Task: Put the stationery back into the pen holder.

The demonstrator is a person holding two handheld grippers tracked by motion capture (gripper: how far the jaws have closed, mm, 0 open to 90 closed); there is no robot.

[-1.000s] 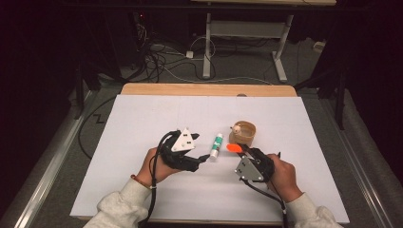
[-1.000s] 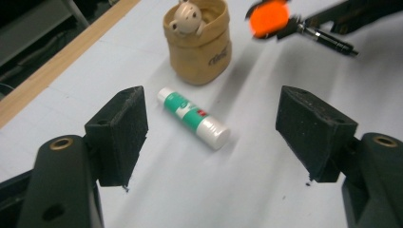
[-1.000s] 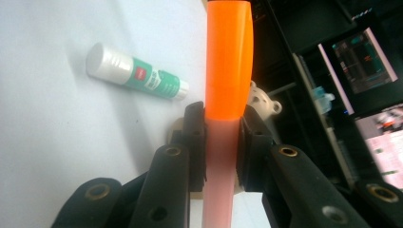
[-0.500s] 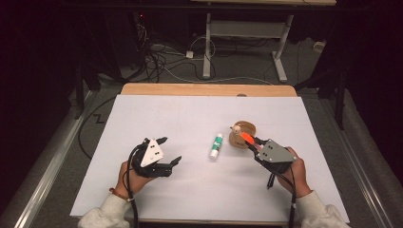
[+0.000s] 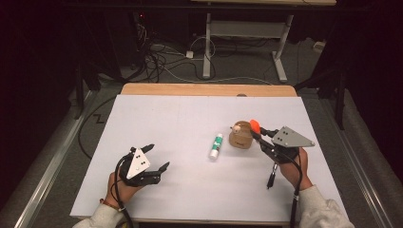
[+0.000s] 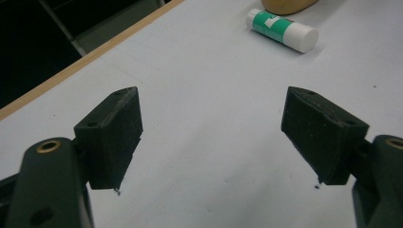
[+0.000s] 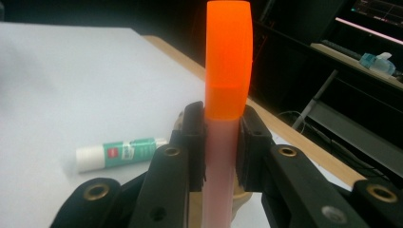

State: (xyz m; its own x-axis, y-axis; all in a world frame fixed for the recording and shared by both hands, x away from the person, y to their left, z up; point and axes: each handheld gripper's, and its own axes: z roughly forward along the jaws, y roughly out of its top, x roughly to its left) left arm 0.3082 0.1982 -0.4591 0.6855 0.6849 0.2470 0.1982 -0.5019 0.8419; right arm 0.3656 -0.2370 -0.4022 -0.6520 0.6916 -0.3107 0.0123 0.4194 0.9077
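A marker with an orange cap (image 7: 228,57) and a pale barrel stands upright between the jaws of my right gripper (image 7: 222,142), which is shut on it. Seen from the high view, that right gripper (image 5: 264,138) hovers just right of a small wooden cup (image 5: 241,134), the orange cap (image 5: 255,126) near its rim. A green-and-white glue stick (image 5: 215,146) lies on the white sheet left of the cup. My left gripper (image 5: 158,156) sits low at the near left; its jaws have just been opening and hold nothing. The left gripper view (image 6: 218,137) shows the glue stick (image 6: 283,29) far ahead.
A white sheet (image 5: 190,118) covers the table, with a wooden edge (image 5: 204,90) along the far side. Beyond it are floor cables (image 5: 166,57) and a desk frame (image 5: 242,38). Dark floor lies beside both table sides.
My left hand has drawn back to the left and toward the near edge, away from the glue stick. My right hand has shifted right and risen with the marker.
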